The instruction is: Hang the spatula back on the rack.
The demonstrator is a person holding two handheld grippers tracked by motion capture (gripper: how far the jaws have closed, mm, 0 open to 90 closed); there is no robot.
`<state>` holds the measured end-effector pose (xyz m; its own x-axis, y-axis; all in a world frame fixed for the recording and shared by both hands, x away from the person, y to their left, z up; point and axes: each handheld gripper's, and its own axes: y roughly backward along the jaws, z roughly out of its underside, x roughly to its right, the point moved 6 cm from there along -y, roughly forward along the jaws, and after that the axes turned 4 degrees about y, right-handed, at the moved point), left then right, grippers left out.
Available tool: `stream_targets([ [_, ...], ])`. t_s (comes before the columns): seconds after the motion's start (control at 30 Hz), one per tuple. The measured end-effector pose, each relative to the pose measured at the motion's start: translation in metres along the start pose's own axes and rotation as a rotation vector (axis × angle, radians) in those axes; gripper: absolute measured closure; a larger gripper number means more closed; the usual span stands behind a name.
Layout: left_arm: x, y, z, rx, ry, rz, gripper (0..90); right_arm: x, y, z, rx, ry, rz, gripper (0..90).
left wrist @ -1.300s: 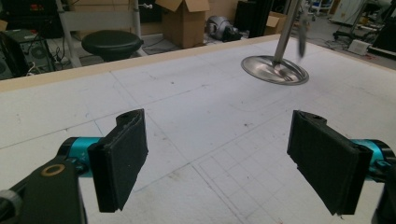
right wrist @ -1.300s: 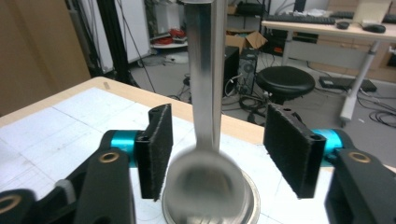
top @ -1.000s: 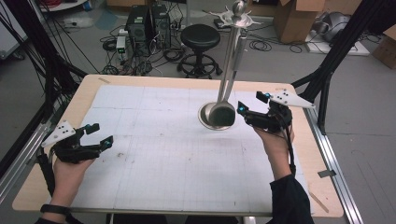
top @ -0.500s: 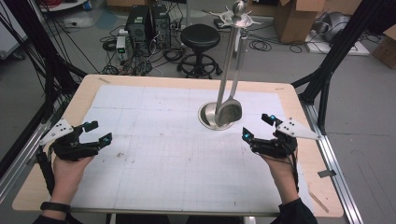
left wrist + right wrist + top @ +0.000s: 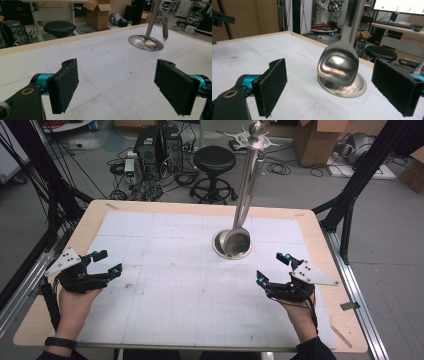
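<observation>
Near edge of bench (image 5: 165,320): left claw (image 5: 106,262) spread wide, pads bare, over the white sheet, well apart from the work. Right claw (image 5: 274,268) likewise gaping, empty, touching nothing, aimed at the ladle (image 5: 338,66).

Mid-bench, right of centre: polished steel ladle hanging on a tall stand (image 5: 248,175), bowl low over the round base (image 5: 219,248). Judged rigid, fairly light, slick; likely to swing if nudged. Best hold is across the flat handle just above the bowl, not the rounded bowl.

Black tool (image 5: 106,262) jaws, teal mounts
</observation>
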<state>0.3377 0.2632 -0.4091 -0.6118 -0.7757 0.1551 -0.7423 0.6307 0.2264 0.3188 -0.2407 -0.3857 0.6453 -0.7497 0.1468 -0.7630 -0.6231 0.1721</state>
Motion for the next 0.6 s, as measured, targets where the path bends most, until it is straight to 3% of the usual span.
stream_targets([
  [0.6,0.0010,-0.0013,0.0014,-0.013,-0.006,0.002,20.0,0.0007,-0.0013,0.0041,-0.009,-0.005,0.005,13.3],
])
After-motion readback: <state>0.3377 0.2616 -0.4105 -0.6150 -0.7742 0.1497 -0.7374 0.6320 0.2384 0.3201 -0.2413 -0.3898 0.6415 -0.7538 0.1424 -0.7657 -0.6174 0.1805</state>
